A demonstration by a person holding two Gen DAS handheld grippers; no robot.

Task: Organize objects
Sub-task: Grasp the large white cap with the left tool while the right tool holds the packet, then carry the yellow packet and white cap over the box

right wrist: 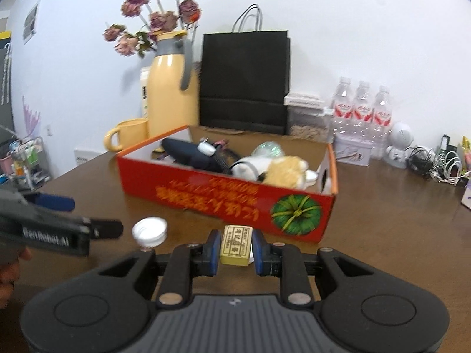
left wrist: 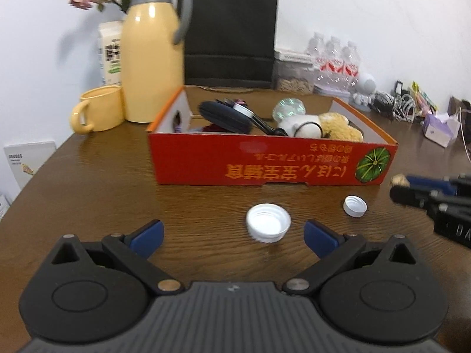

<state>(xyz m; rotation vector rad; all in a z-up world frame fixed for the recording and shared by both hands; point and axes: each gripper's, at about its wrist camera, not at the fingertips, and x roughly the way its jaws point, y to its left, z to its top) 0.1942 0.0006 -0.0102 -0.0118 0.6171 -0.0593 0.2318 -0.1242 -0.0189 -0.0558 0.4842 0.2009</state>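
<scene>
Right gripper (right wrist: 235, 250): blue pads clamped on a small tan block (right wrist: 236, 245) with a printed label, held clear above the table (right wrist: 382, 220), just in front of the red box (right wrist: 206, 194).
Left gripper (left wrist: 234, 235): jaws spread wide, nothing between the pads; large white cap (left wrist: 268, 226) on the wood just ahead of the gap.
Small white cap (left wrist: 355, 205): on the table right of the large one, near the box's front wall.
Red box: open-topped, orange lettering and a green emblem on the front; inside, a dark case (right wrist: 188, 154), a plush toy (right wrist: 285, 170), other items unclear.
Background: yellow jug (left wrist: 153, 67), yellow mug (left wrist: 98, 108), black paper bag (right wrist: 245, 82), water bottles (right wrist: 362, 108) by the wall.
</scene>
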